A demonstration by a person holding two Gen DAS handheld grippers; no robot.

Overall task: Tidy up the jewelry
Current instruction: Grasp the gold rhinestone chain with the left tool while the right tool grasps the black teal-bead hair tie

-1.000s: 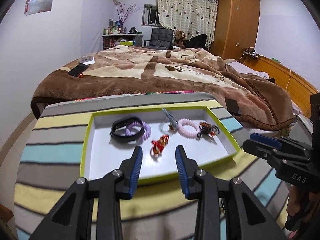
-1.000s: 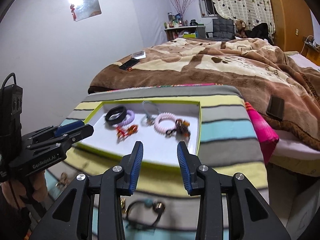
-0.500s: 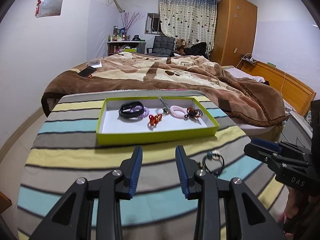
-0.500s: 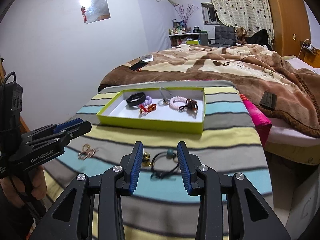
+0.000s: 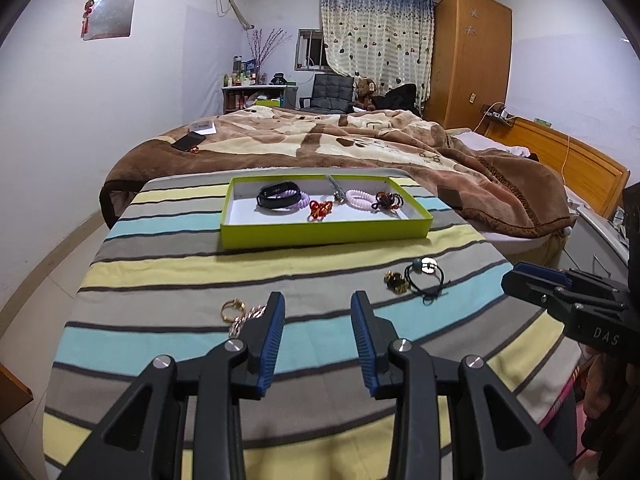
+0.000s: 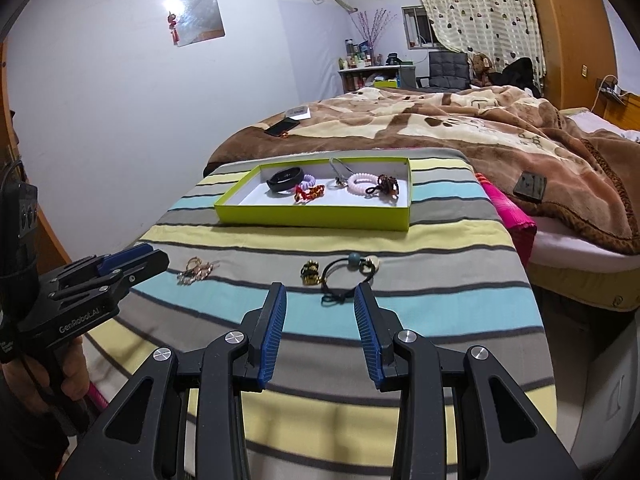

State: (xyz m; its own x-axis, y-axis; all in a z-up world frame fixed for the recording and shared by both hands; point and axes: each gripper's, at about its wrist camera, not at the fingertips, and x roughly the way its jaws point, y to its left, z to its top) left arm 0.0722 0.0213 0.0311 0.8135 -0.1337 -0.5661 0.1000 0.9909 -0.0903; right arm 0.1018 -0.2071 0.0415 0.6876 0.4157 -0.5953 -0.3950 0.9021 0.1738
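Observation:
A lime-green tray (image 5: 326, 236) (image 6: 316, 216) on the striped cloth holds several pieces: a black band (image 5: 279, 194), a lilac coil, a red knot (image 5: 320, 210), a pink coil (image 5: 359, 199) and dark beads. On the cloth nearer me lie a gold ring cluster (image 5: 236, 312) (image 6: 197, 271), a small gold-black piece (image 5: 396, 281) (image 6: 311, 273) and a black hair tie with beads (image 5: 425, 278) (image 6: 347, 278). My left gripper (image 5: 318, 306) is open and empty, just right of the gold cluster. My right gripper (image 6: 320, 296) is open and empty, just short of the hair tie.
The striped table (image 5: 160, 272) butts against a bed with a brown blanket (image 5: 360, 140). A phone (image 5: 186, 142) lies on the bed. A pink cloth (image 6: 508, 216) hangs at the table's right edge, beside a drop to the floor.
Both grippers have pulled back from over the tray toward the table's near edge. The tray now looks farther off, and the loose pieces on the cloth have come into view.

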